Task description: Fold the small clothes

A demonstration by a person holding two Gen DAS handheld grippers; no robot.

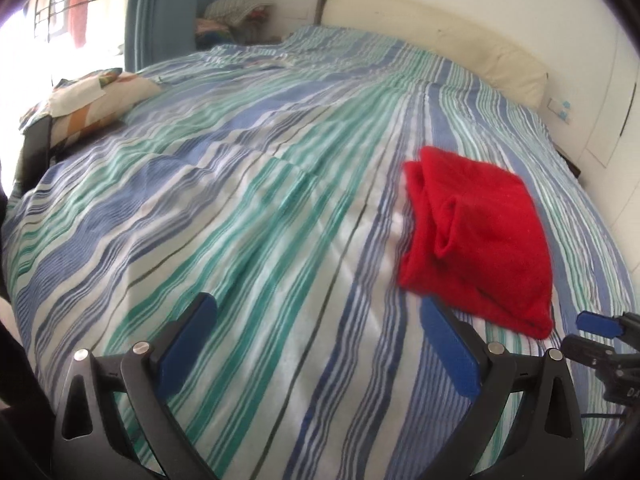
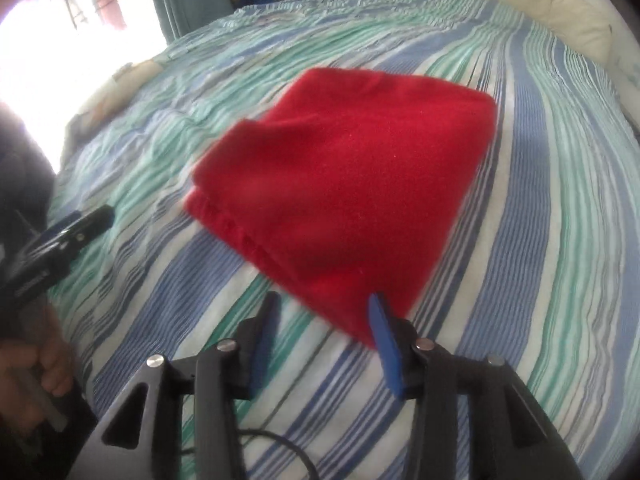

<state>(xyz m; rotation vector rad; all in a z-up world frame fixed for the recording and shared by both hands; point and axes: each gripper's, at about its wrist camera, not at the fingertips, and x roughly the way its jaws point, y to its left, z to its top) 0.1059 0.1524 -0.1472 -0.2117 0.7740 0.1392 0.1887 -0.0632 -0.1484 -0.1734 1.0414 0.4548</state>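
A red garment (image 1: 476,236) lies folded into a thick, roughly square bundle on the striped bedcover (image 1: 240,200), right of centre in the left wrist view. My left gripper (image 1: 318,304) is open over bare cover to the left of the bundle, nothing between its fingers. In the right wrist view the red garment (image 2: 348,184) fills the middle. My right gripper (image 2: 325,300) is open at the garment's near edge, its blue-padded right finger (image 2: 386,340) by the near corner. The pads do not press on the cloth. The left gripper (image 2: 92,220) shows at the left edge.
A patterned pillow (image 1: 92,96) lies at the bed's left edge and a cream headboard (image 1: 440,36) runs along the back. Behind the bed are a pile of laundry (image 1: 236,8) and a blue curtain (image 1: 160,8). A person's hand (image 2: 36,364) holds the left gripper.
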